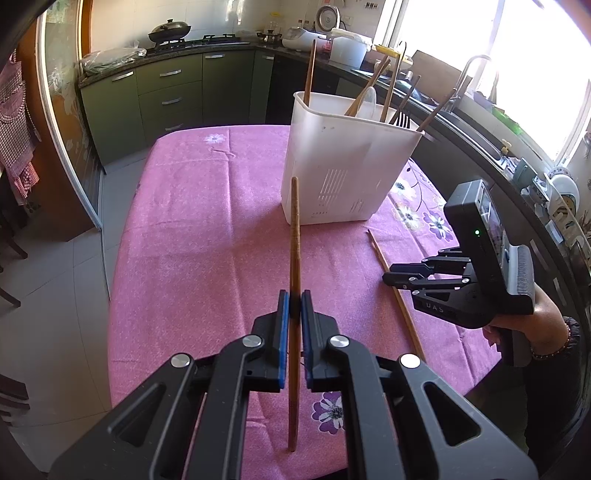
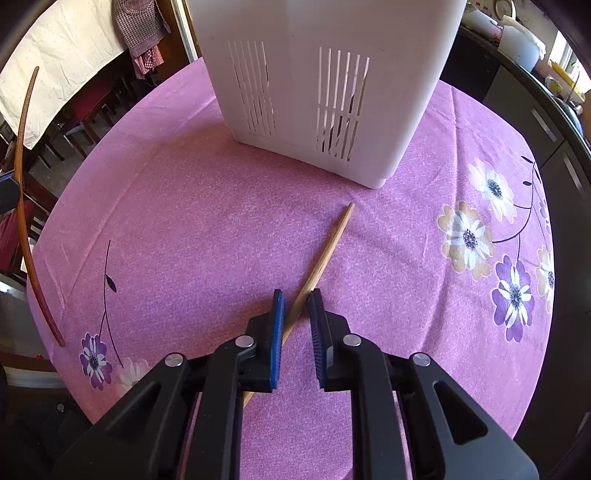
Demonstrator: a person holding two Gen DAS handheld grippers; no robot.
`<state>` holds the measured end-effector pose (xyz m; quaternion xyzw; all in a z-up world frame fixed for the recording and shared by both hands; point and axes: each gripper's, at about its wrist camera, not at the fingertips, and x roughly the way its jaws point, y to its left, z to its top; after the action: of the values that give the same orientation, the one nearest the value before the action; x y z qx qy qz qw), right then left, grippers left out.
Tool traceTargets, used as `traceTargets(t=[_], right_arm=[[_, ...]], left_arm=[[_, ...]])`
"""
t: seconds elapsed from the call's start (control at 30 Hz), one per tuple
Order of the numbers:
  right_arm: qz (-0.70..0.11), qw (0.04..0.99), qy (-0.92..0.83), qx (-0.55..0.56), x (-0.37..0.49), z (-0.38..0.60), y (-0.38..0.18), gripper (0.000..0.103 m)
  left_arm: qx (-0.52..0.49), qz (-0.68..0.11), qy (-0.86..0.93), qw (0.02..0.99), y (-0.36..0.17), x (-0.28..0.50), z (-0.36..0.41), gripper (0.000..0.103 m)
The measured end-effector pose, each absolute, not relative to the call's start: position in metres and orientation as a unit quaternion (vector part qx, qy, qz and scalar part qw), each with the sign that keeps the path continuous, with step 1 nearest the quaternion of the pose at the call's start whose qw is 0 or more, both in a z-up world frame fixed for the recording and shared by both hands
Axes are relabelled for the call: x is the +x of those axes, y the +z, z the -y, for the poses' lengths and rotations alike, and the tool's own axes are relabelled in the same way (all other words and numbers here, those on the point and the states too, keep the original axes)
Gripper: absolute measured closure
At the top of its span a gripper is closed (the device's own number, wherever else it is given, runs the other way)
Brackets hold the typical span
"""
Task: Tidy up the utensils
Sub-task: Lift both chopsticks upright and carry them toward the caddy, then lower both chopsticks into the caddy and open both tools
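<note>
My left gripper [image 1: 294,306] is shut on a dark brown chopstick [image 1: 294,258], held upright above the pink tablecloth; the same stick shows at the left edge of the right wrist view [image 2: 23,206]. A white slotted utensil holder [image 1: 347,162] stands on the table beyond it, with several wooden utensils and a fork inside; it fills the top of the right wrist view [image 2: 325,81]. A lighter chopstick [image 2: 325,254] lies on the cloth. My right gripper [image 2: 297,299] is low over it, jaws slightly apart, the stick passing between them; it also shows in the left wrist view [image 1: 388,278].
The table [image 1: 192,229] has a pink flowered cloth [image 2: 166,206]. Kitchen counters with a wok [image 1: 170,29], rice cookers and a sink run along the back and right. Chairs stand at the left.
</note>
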<state>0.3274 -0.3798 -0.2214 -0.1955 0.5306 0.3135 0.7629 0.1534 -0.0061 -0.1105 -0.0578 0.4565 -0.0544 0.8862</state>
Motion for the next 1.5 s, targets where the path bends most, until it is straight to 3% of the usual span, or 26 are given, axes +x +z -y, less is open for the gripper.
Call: traceTargets(t=[0.27,0.67,1.03,1.5], right_arm=[[-0.49,0.794,0.323,-0.156,0.318,0.397,-0.188,0.096],[-0.346,0.868,0.347,-0.082,0.248,0.467,-0.089,0.096],[-0.313,0.886,0.338,-0.048,0.193,0.522,-0.082,0.096],[-0.31,0.886,0.341,-0.046,0.187,0.526,-0.086,0.096]], left_arm=[[-0.061,-0.456,-0.053,0.886,-0.109,0.155,0.003,0.096],[-0.045,-0.435,-0.058,0.897,-0.088,0.147,0.009,0.096],[-0.006,-0.4,-0.064,0.914,-0.068,0.116,0.025,0.096],[0.011,-0.391,-0.068,0.918,-0.065,0.104,0.029,0.097]])
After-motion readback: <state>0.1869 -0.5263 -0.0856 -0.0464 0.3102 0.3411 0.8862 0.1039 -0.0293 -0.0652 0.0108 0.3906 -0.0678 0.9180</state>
